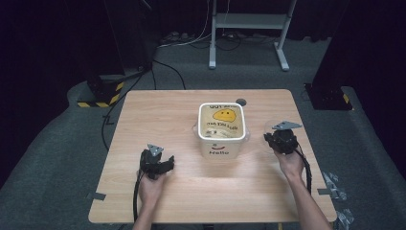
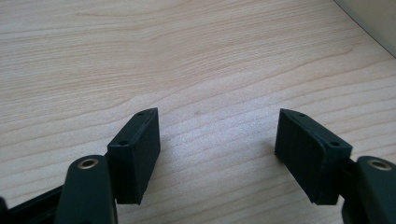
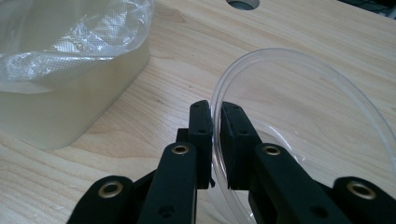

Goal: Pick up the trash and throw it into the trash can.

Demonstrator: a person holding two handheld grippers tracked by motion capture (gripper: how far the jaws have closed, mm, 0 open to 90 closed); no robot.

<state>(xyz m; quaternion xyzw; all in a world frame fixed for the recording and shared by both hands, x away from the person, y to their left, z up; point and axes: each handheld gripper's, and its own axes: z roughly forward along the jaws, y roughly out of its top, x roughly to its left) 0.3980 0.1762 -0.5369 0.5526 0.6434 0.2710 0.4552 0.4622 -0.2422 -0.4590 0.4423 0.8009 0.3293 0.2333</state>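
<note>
My right gripper [image 3: 215,109] is shut on the near rim of a clear plastic bowl [image 3: 303,102], one pad inside the wall and one outside. The bowl rests on the wooden table [image 1: 158,120], to the right of a white square bin [image 1: 220,151] lined with a bag printed with a yellow smiley. From above, the right gripper [image 1: 282,139] sits just right of the bin, with the bowl [image 1: 269,128] faint beside it. My left gripper [image 1: 165,164] hovers left of the bin; its jaws [image 2: 217,126] stand wide open over bare wood with nothing between them.
The bin's wall [image 3: 70,107] and its crinkled liner [image 3: 84,32] stand close on the left of my right gripper. A round cable hole [image 1: 241,101] lies behind the bin. On the floor beyond are a white desk frame [image 1: 249,21] and a black-yellow striped block [image 1: 103,96].
</note>
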